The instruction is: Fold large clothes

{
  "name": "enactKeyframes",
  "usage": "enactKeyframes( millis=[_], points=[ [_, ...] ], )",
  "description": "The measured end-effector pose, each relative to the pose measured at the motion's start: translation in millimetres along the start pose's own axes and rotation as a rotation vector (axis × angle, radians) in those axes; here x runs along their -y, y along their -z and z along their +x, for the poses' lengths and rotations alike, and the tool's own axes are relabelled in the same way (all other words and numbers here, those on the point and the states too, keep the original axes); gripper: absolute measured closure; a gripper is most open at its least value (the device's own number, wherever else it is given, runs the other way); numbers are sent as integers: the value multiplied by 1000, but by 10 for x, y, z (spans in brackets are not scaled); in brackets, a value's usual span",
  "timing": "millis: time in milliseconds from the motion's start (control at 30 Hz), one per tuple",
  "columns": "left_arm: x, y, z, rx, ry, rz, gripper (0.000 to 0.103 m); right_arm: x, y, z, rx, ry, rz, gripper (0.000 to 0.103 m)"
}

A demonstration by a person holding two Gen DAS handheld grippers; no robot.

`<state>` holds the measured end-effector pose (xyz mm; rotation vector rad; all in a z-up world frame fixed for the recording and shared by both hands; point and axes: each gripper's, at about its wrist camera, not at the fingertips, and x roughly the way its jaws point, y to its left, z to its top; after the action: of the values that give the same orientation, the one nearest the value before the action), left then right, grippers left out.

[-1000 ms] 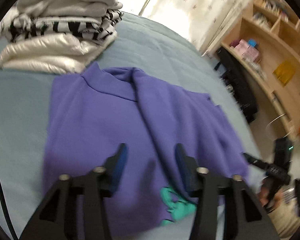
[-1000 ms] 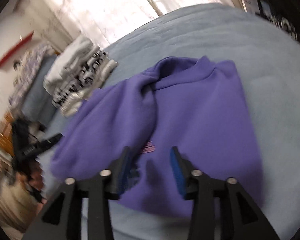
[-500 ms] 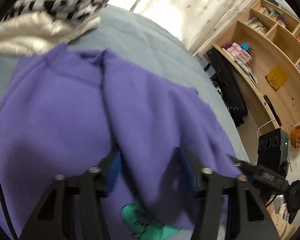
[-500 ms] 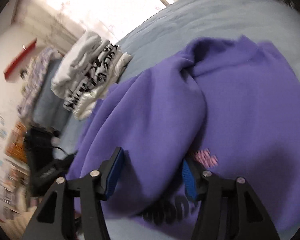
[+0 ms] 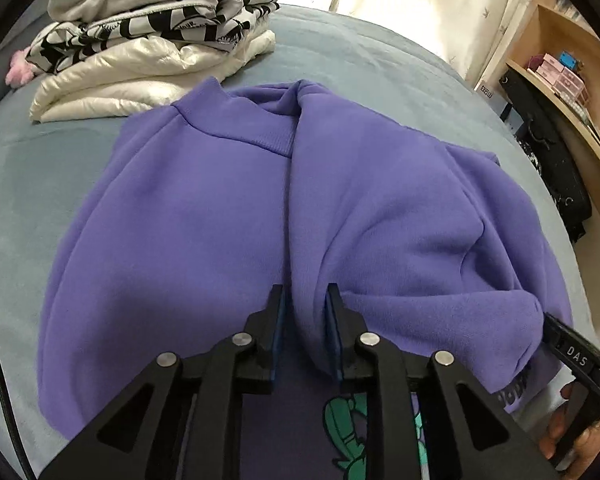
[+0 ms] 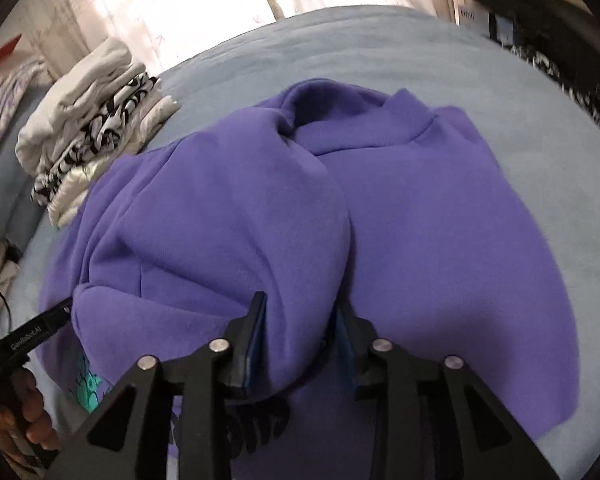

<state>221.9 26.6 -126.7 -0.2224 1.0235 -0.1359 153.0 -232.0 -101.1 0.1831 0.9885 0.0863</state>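
Observation:
A purple sweatshirt (image 5: 204, 216) lies on the blue-grey bed, its sides folded inward, collar at the far end. In the left wrist view my left gripper (image 5: 303, 300) is shut on the edge of the folded-over flap near the hem, above a green print (image 5: 344, 420). In the right wrist view the sweatshirt (image 6: 440, 220) fills the middle, and my right gripper (image 6: 300, 316) is closing on a thick fold of it near the hem, fabric bunched between the jaws. The other gripper's black finger shows at each view's side edge.
A stack of folded clothes (image 5: 152, 36), white, zebra-patterned and grey, sits on the bed (image 5: 364, 52) beyond the collar; it also shows in the right wrist view (image 6: 96, 136). Wooden shelves (image 5: 572, 80) and black bags stand to the right. Curtains hang behind.
Both grippers came down onto the sweatshirt near the hem and their jaws narrowed from wide open to gripping folds of purple fabric.

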Motion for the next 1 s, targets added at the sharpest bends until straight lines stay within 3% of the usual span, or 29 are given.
enactKeyframes(
  millis=[133,200,333,433,500,600,667,733,767,1000],
  points=[
    [-17,-15,-152,11,-8,-9,69,64,17,-137,-4,-31,51,62],
    [-87,-40,-260,39,-21,-23,60,74,8,-298,36,-38,72,62],
    [-84,-22,-604,130,-3,-43,60,-47,47,-711,199,12,11,62],
    [86,-46,-768,181,71,-9,60,-222,22,-858,258,-94,-57,62],
    [219,-55,-777,186,133,15,60,-364,27,-824,236,-164,-106,62],
    [416,-12,-665,142,188,38,60,-598,62,-590,174,-220,-176,71],
    [496,60,-491,86,181,45,60,-676,111,-389,130,-202,-204,76],
    [521,108,-234,-4,114,43,61,-661,147,-98,58,-134,-199,83],
    [501,131,-127,-37,92,37,60,-597,147,1,44,-151,-167,83],
    [483,158,-154,-11,105,58,60,-509,99,35,34,-172,-147,83]
  ],
)
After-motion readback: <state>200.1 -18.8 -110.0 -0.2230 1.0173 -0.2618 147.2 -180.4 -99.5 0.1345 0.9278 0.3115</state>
